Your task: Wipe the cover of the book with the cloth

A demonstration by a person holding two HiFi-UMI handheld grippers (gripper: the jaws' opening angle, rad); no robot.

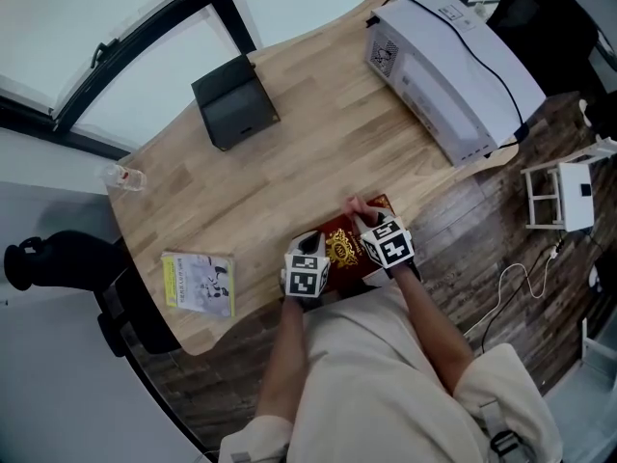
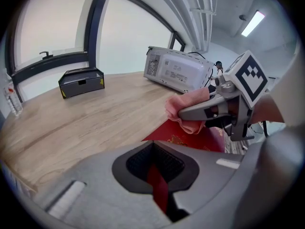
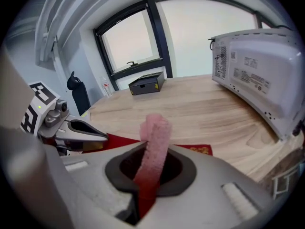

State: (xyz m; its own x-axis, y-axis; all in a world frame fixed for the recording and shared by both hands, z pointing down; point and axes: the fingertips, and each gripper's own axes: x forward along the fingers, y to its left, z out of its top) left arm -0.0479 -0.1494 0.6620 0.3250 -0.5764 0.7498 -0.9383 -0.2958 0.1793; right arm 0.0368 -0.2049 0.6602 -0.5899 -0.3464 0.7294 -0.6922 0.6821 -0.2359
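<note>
While L gripper's jaws clamp the book's near edge, my R gripper's jaws pinch the cloth; cover lies just below-ahead, long axis fwd.

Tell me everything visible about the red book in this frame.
The book has a red cover with gold ornament and lies flat at the near edge of the wooden table. The left gripper is shut on its near edge; the right gripper, shut on the pink cloth, holds that cloth over the cover.
</note>
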